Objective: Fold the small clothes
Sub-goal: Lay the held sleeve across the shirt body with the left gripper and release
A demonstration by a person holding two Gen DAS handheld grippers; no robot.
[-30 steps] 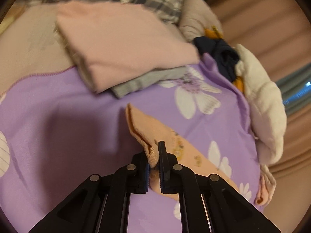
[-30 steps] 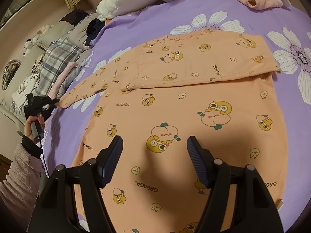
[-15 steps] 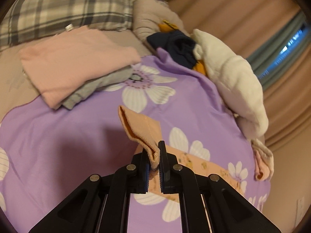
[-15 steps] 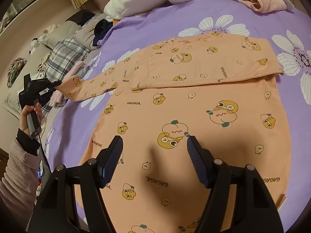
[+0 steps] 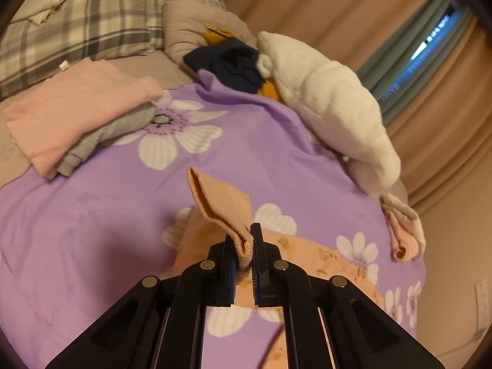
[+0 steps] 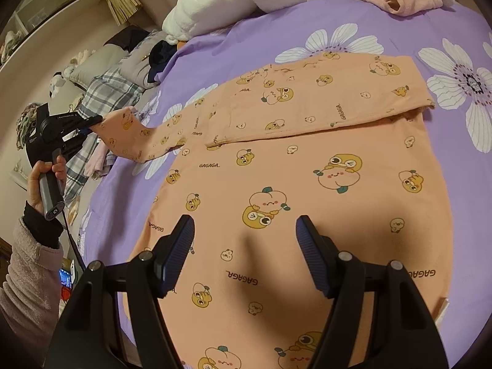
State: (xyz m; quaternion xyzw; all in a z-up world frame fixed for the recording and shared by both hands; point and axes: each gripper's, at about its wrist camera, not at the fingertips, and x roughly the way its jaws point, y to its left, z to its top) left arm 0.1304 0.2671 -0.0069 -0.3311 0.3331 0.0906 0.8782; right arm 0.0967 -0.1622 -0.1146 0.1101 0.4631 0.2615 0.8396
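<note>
An orange top (image 6: 307, 184) printed with cartoon fruit lies flat on the purple flowered bedspread (image 6: 246, 27), one side folded over its upper part. Its long sleeve (image 6: 147, 135) stretches to the left, lifted off the bed. My left gripper (image 5: 244, 246) is shut on the sleeve's cuff (image 5: 215, 200), which stands up in front of the pads; in the right wrist view this left gripper (image 6: 92, 123) shows at far left, held by a hand. My right gripper (image 6: 246, 236) hovers open above the top's lower body, nothing between its fingers.
A folded pink garment (image 5: 70, 107) on a grey one (image 5: 101, 141) lies at the bed's left. A white fluffy bundle (image 5: 332, 104), dark clothes (image 5: 230, 61) and a pink piece (image 5: 402, 236) line the far edge. A plaid pillow (image 5: 77, 30) and curtains (image 5: 353, 15) stand behind.
My left gripper has lifted the sleeve cuff up off the bedspread and carried it sideways, rolling as it went. The right gripper stayed in place above the top.
</note>
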